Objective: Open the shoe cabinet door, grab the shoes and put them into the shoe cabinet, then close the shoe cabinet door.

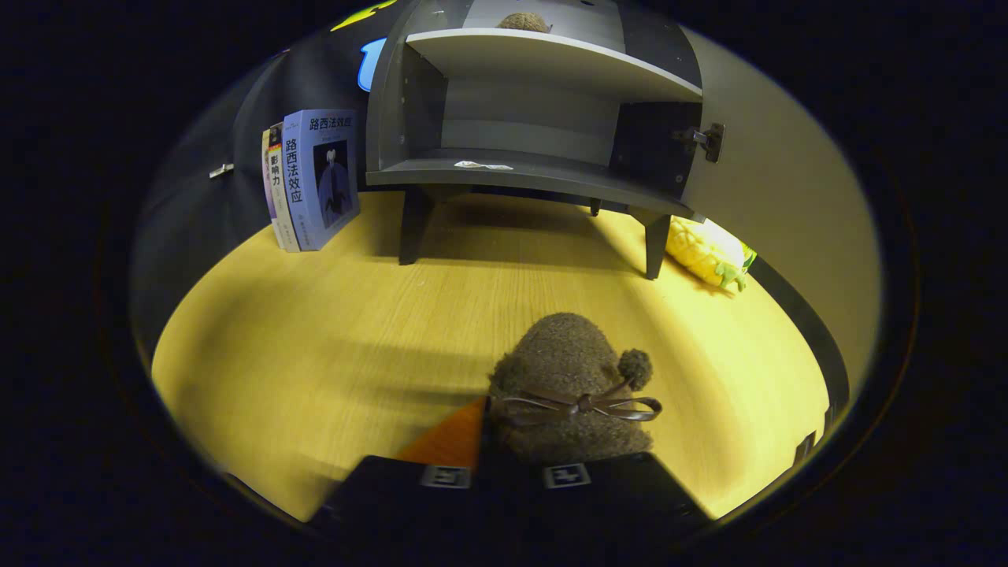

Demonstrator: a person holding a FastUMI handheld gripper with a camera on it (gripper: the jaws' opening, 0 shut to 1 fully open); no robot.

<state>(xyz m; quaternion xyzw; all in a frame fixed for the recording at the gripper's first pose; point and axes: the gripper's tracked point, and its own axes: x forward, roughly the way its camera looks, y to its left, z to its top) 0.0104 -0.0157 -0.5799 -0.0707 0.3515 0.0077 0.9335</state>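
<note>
Pale wood-grain tabletop [331, 331] ran back to a grey shoe cabinet [535, 118] on short dark legs, whose door [787, 197] stood swung wide to the right, hinge showing, the lower shelf bare save for a small pale scrap at its lip. A fuzzy brown shape sat on the upper shelf, possibly the other shoe, too cut off to be sure. Some books [315, 181] leaned upright left of the cabinet, and a yellow plush toy [709, 252] lay by its right leg. The fuzzy brown shoe [571, 386], with a thin bow and a pompom, sat right at the tongs [504, 472], between the fingers and reaching out ahead of them; the fingers looked closed in on its rear part, though the contact itself was hidden, so whether both pressed on it could not be told. It looked light, soft and squashy, hardly fragile; the fleece would likely give under pressure, so a hold on the firmer heel or sole edge seemed wiser than on the bow.
</note>
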